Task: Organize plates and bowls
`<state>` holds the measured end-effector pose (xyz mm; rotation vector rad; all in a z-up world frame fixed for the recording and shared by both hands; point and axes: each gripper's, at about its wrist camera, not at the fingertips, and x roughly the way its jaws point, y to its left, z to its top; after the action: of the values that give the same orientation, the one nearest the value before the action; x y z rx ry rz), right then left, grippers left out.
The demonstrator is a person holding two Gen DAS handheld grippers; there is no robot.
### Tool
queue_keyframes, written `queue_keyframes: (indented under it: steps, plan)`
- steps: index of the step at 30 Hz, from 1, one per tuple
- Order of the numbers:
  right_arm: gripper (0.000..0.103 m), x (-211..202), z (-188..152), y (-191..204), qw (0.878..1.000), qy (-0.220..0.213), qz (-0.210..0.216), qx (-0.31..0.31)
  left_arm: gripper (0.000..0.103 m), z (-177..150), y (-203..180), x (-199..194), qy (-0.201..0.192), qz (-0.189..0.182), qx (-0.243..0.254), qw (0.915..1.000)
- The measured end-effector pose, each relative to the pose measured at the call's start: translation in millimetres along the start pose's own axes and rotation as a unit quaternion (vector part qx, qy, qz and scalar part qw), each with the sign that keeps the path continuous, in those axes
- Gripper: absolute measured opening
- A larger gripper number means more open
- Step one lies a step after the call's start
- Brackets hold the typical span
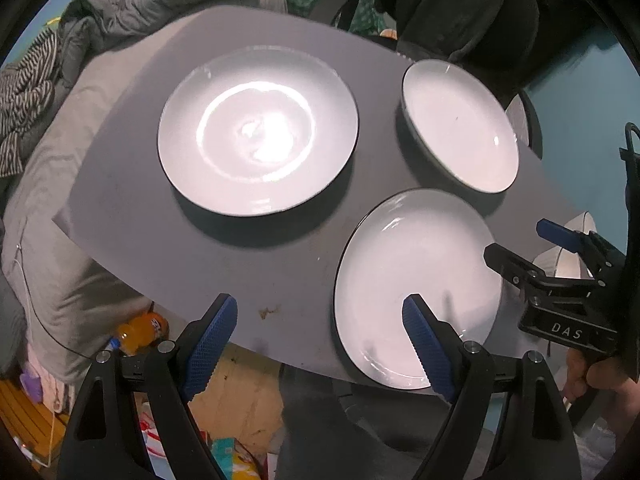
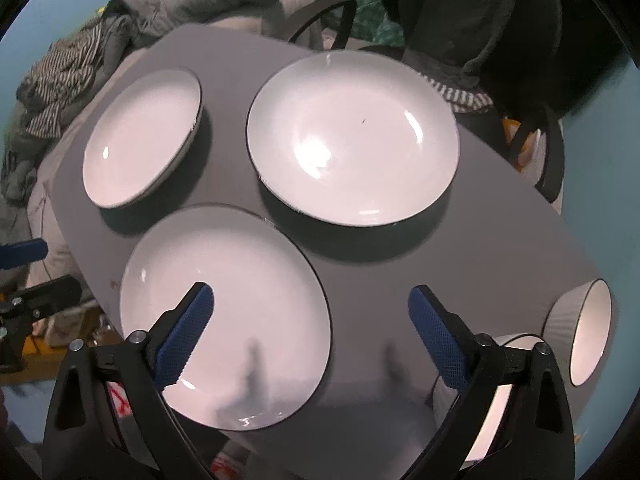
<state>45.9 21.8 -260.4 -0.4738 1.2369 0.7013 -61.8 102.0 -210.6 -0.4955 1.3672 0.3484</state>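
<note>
Three white plates with dark rims lie on a grey table. The far left plate and the far right plate sit apart from each other. The near plate rests by the front edge. My left gripper is open, its right finger over the near plate's left side. My right gripper is open too, its left finger above that plate. Two white ribbed bowls stand at the table's right end.
Crumpled grey and striped clothes are piled beyond the table's left side. A dark chair with black clothing stands behind the far edge. An orange bottle and clutter lie on the floor below the front left edge.
</note>
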Motion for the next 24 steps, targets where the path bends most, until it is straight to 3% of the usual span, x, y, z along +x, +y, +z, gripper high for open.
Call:
queue_keyframes:
  steps: [10,24]
  plan:
    - [0.094,23.6,-6.6,-7.0,0.999,0.027,0.017,0.015,0.086,-2.8,5.1,28.9,0.025,-0.006,0.002,0.9997]
    - [0.069,40.0,-16.6,-14.4,0.996,0.056,0.028,0.057,0.084,-2.7,9.4,49.4,0.047,-0.023,0.000,0.9986]
